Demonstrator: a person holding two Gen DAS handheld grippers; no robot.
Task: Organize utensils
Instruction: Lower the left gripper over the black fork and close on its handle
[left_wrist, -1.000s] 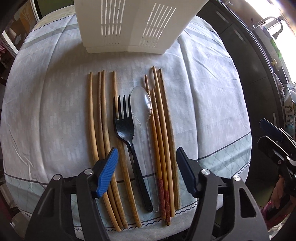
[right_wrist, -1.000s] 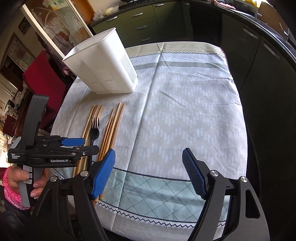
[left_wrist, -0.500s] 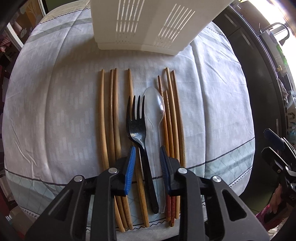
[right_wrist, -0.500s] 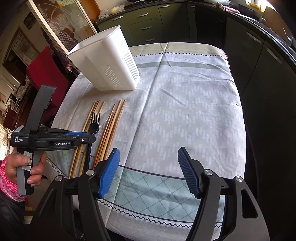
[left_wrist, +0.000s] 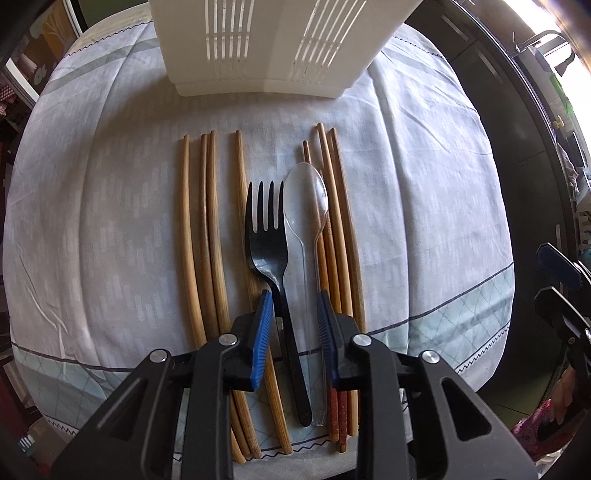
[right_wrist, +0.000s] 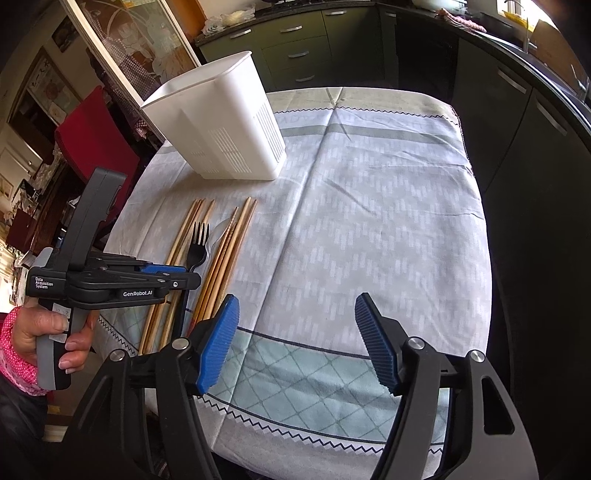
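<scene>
At the worktop's near edge the left gripper (left_wrist: 293, 321) has its fingers narrowed around, not visibly clamped on, the black fork (left_wrist: 271, 258) and clear spoon (left_wrist: 304, 236) handles; I'd grip the fork alone before lifting toward the white caddy (left_wrist: 273, 44) at the far edge, while the right gripper (right_wrist: 295, 339) hangs spread wide.

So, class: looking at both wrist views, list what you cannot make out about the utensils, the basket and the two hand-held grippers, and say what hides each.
- White basket: the top is cut off by the left wrist frame; its inside is hidden by its wall in both views.
- Clear spoon: barely visible in the right wrist view, hidden behind the left hand-held gripper.
- Black fork: contact with the pads cannot be told.
- Right hand-held gripper: empty, open.
</scene>
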